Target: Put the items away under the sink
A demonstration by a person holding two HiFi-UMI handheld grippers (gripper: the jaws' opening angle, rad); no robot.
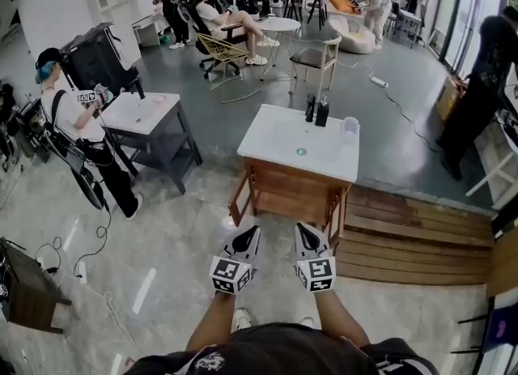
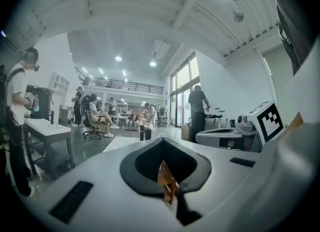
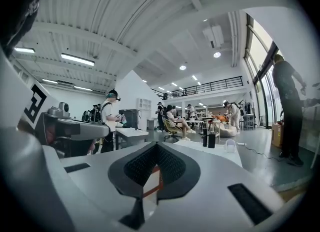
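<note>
The sink unit has a white top on a wooden cabinet and stands a step ahead of me. On its far edge stand two dark bottles and a clear cup. My left gripper and right gripper are held level side by side, short of the cabinet front. Both are shut with nothing between the jaws. The right gripper view shows the bottles and the cup beyond the closed tips. In the left gripper view the bottles are small and far off.
A second white table stands to the left with a person beside it. Wooden decking lies right of the sink unit. Another person stands at the far right. Chairs and seated people fill the back.
</note>
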